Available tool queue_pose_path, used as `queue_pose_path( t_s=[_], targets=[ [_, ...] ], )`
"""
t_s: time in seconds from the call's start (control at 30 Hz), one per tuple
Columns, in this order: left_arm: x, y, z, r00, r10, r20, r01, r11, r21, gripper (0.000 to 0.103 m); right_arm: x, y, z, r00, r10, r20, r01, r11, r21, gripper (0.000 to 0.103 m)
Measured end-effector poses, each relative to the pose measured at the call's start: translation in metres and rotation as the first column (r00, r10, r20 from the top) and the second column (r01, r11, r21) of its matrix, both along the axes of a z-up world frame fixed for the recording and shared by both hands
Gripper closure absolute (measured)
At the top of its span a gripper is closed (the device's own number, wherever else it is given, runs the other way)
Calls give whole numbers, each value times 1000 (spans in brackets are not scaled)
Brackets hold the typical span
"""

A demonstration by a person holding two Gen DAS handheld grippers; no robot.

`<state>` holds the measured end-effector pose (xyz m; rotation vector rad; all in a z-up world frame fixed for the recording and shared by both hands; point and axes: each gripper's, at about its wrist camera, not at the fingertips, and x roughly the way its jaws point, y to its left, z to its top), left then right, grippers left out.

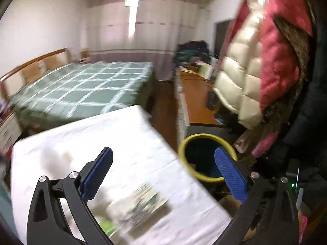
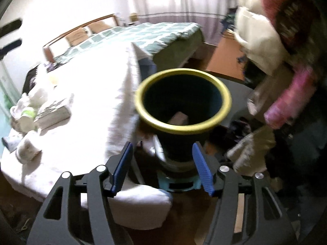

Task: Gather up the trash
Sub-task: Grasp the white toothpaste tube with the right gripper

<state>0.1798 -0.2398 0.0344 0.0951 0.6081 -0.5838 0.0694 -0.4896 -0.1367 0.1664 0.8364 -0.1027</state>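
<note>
While the white table (image 2: 85, 94) fills the left of the frame and the yellow-rimmed bin (image 2: 183, 100) sits mid-frame, the light, squashy paper wads (image 2: 26, 149) at lower left look easy to pinch in the middle, and the left gripper (image 1: 163, 173) and right gripper (image 2: 162, 169) both gape wide, holding nothing.

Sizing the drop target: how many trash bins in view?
1. The yellow-rimmed trash bin stands on the floor beside the white-covered table, ahead of the open right hand-held gripper. Others may be hidden.
</note>
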Motion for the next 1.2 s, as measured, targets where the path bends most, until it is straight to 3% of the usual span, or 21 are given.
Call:
queue_pose_path(
  t_s=[0.17, 0.33, 0.57, 0.77, 0.9, 1.0, 1.1, 1.17, 1.2],
  targets=[
    [-30, 95, -13, 984, 181, -1, -181, 983, -14, 5, 18, 55, 10, 990, 144, 7, -143, 990, -12, 44],
    [-59, 178, -28, 938, 348, -6, -348, 937, -43, 5, 24, 114, 30, 950, 310, 43, -311, 950, 18, 44],
    [-96, 261, -58, 868, 495, -41, -497, 865, -66, 5, 15, 202, 68, 801, 585, 128, -593, 805, 30, 43],
    [-109, 285, -74, 869, 488, -76, -494, 862, -117, 5, 22, 255, 56, 728, 682, 77, -684, 729, 12, 44],
    [-109, 278, -74, 878, 470, -83, -478, 868, -133, 5, 35, 280, 36, 719, 694, 30, -695, 719, 17, 47],
    [-108, 276, -77, 881, 465, -87, -473, 871, -134, 5, 40, 285, 25, 723, 691, 7, -691, 722, 30, 55],
    [-108, 275, -78, 879, 466, -96, -476, 870, -132, 5, 45, 290, 19, 724, 689, -7, -689, 724, 36, 70],
    [-108, 275, -80, 880, 465, -102, -475, 869, -136, 5, 48, 290, 16, 730, 683, -17, -682, 730, 47, 87],
    [-107, 274, -81, 880, 464, -103, -474, 870, -136, 5, 50, 290, 15, 734, 679, -20, -678, 733, 49, 89]
  ],
)
